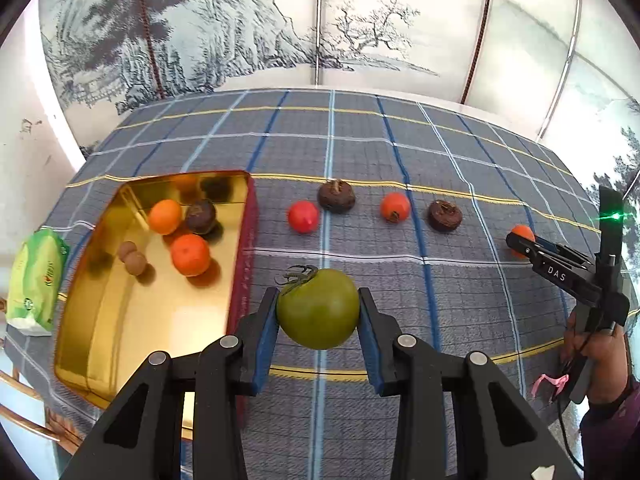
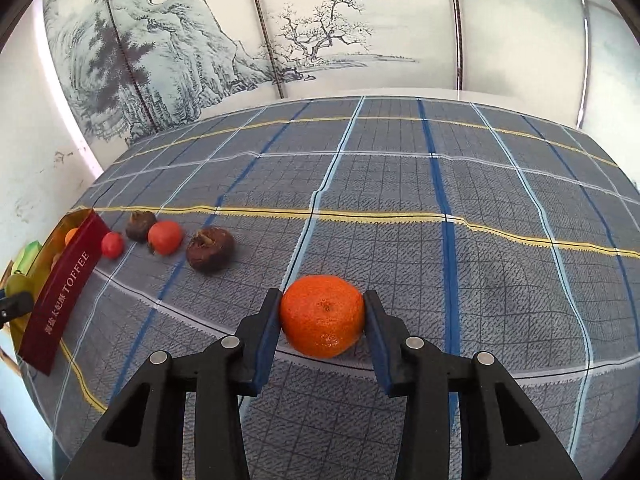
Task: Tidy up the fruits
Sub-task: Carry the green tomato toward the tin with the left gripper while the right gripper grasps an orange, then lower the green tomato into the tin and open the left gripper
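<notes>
My left gripper (image 1: 319,308) is shut on a green tomato (image 1: 318,309) with a dried stem, held above the cloth just right of the gold tin tray (image 1: 120,320). In the tray lie two oranges, a dark brown fruit and two small tan ones. My right gripper (image 2: 322,314) is shut on an orange mandarin (image 2: 322,315), its blue pads pressing both sides; the same mandarin (image 1: 522,236) shows at the right gripper's tip in the left wrist view. In a row on the cloth lie a small red tomato (image 1: 303,216), a brown fruit (image 1: 336,196), a reddish-orange fruit (image 1: 395,207) and another brown fruit (image 1: 445,216).
A blue plaid cloth (image 2: 400,208) covers the table. The tray's red side (image 2: 60,296) reads TOFFEE. A green packet (image 1: 36,280) lies left of the tray at the table's edge. A painted screen stands behind the table. A person's hand (image 1: 600,352) holds the right gripper.
</notes>
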`<state>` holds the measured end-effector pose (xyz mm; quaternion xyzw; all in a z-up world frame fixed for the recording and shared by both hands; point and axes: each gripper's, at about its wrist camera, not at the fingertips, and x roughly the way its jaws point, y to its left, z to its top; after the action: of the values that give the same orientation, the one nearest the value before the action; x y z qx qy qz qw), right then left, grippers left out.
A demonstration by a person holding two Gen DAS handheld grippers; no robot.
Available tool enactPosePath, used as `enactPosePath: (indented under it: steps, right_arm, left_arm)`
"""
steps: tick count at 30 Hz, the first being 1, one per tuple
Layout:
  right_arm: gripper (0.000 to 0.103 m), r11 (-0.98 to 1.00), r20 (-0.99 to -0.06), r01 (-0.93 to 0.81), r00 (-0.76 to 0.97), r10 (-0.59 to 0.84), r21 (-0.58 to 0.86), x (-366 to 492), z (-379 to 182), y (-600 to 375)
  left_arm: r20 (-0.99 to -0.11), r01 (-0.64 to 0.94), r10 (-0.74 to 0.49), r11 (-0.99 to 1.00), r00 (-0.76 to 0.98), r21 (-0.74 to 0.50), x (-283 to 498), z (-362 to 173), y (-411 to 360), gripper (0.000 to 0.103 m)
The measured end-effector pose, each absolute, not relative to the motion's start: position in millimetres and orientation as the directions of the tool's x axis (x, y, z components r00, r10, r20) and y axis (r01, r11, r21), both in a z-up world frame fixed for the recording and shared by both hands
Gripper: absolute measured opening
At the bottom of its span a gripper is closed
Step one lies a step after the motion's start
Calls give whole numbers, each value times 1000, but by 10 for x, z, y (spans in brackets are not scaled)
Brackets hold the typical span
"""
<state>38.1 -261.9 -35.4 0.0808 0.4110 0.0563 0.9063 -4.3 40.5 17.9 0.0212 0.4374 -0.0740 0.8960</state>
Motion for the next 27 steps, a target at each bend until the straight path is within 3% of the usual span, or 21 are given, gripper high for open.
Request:
enactPosePath:
  steps: [5, 27]
  right_arm:
    - [42, 972, -738, -7, 649, 184, 235, 406, -399, -2701]
    - [42, 987, -767, 0, 630, 123, 159, 444, -412, -2589]
  left_arm:
    - [-779, 129, -103, 991, 618, -29, -74, 201, 550, 34]
    - [-756, -14, 43, 999, 654, 44, -96, 21, 1316, 34]
